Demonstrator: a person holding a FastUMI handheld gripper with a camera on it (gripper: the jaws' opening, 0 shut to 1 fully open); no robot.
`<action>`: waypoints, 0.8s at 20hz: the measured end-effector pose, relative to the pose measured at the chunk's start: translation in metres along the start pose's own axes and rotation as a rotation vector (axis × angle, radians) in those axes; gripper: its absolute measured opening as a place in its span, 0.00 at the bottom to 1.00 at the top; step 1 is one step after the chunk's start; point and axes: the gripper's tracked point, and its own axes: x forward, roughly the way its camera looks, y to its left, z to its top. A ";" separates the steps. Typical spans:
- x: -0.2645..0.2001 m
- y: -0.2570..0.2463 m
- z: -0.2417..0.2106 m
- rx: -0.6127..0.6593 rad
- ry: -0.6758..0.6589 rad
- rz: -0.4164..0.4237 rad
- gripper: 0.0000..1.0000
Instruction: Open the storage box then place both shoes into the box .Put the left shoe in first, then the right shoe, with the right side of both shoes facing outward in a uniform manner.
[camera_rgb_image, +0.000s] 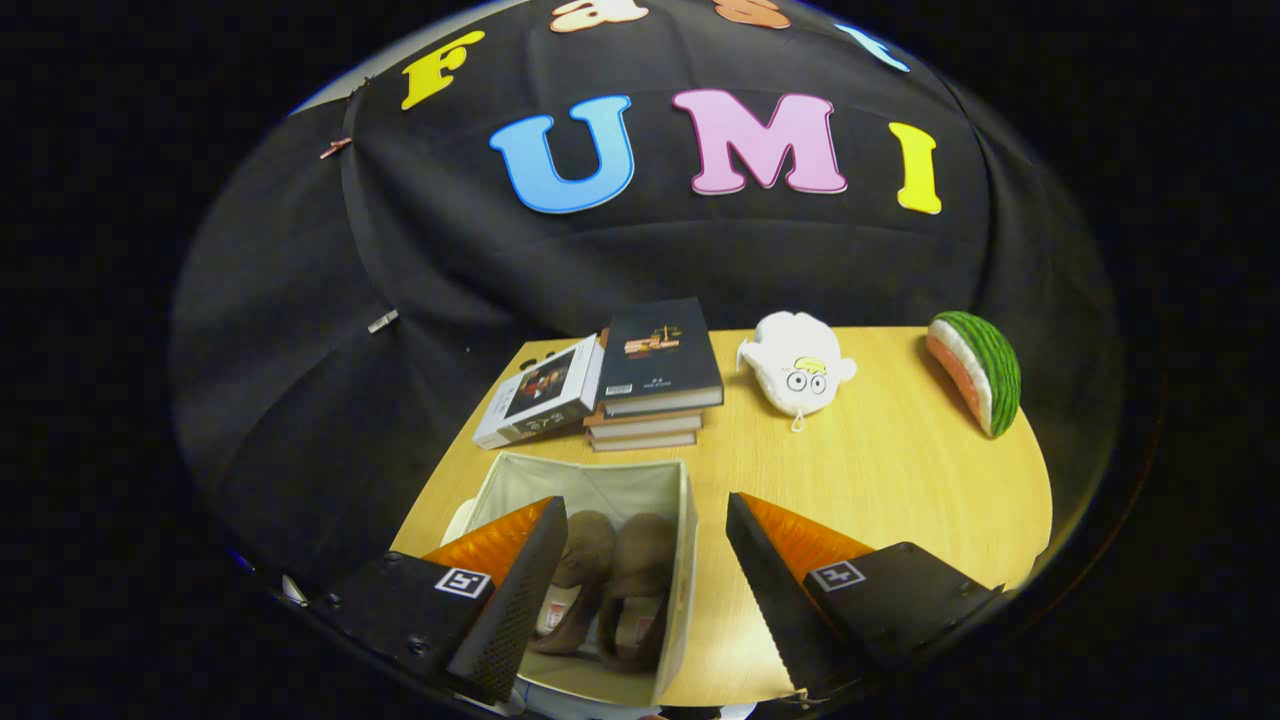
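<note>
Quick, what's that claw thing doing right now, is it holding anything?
Gripper: open, holding nothing; fingers spread above the storage box, where both shoes already sit.

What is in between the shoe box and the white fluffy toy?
Just bare wooden table, seen in the gripper view, between the storage box and plush toy.

The gripper view rides on the tongs (640, 590), looking forward and steeply down from close above the pale wooden counter (880, 470). It faces the black cloth wall filling the upper frame, the counter's far edge mid-frame.
</note>
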 end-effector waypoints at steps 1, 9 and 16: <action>-0.005 -0.011 0.012 -0.005 -0.034 -0.005 0.99; -0.046 -0.118 0.084 -0.065 -0.198 -0.078 0.99; -0.097 -0.214 0.127 -0.028 -0.309 -0.147 0.99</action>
